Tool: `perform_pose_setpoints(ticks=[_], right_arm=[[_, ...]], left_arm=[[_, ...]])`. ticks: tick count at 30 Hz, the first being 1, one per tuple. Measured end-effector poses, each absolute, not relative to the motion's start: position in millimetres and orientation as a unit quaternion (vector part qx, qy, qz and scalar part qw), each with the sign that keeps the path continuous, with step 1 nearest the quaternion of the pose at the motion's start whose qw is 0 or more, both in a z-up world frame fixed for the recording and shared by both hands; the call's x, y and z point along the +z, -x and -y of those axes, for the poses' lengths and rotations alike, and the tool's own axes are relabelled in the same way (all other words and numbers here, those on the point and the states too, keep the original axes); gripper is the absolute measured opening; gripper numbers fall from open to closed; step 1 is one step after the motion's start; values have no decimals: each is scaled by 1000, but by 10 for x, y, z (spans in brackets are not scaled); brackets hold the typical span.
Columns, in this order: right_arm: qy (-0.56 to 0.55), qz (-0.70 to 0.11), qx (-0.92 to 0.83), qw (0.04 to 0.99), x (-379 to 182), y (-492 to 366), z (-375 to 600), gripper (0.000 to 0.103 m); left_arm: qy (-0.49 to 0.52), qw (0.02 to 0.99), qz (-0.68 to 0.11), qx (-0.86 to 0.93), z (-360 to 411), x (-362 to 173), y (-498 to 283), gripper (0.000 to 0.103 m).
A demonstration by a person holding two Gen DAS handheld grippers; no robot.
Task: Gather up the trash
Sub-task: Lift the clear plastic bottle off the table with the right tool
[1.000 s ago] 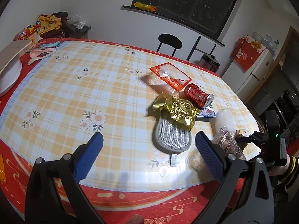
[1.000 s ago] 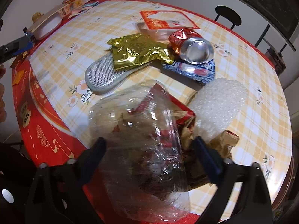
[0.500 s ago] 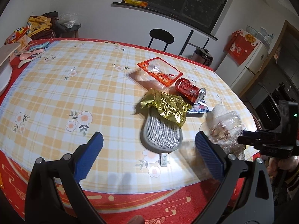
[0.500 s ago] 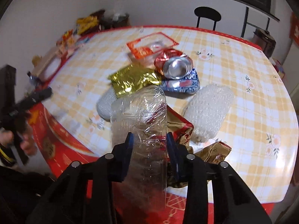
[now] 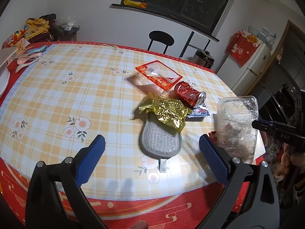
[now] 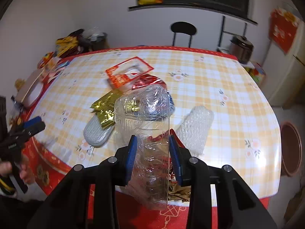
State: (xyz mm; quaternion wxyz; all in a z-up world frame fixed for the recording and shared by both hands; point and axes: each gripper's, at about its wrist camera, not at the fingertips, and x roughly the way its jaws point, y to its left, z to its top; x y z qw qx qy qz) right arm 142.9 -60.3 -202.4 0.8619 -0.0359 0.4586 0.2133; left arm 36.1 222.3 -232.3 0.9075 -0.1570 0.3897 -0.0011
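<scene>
My right tongs (image 6: 152,154), angled down and having just closed, are pinching the clear tray (image 6: 146,133), holding it above the table (image 6: 219,80) edge. My left tongs (image 5: 152,164) are hovering spread wide, empty, facing the scrubber (image 5: 162,139).

The checked table (image 5: 63,87) lies bare on its left half. To the right, gold foil (image 5: 165,110), a grey pad (image 5: 161,141), a red can (image 5: 187,94) and bubble wrap (image 6: 196,126) crowd together.
</scene>
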Motion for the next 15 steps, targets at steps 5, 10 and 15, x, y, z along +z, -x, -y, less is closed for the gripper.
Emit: perform_pose_setpoints(ticks=[5, 10, 15], right_arm=[[38, -485, 204, 850, -2162, -1461, 425, 35], [35, -500, 204, 841, -2297, -1647, 119, 34], [23, -515, 193, 835, -2401, -1842, -78, 34]], left_arm=[[162, 907, -388, 0, -2262, -2331, -382, 97], [159, 907, -389, -3, -2276, -2331, -386, 97], [156, 907, -390, 0, -2310, -2355, -408, 97]])
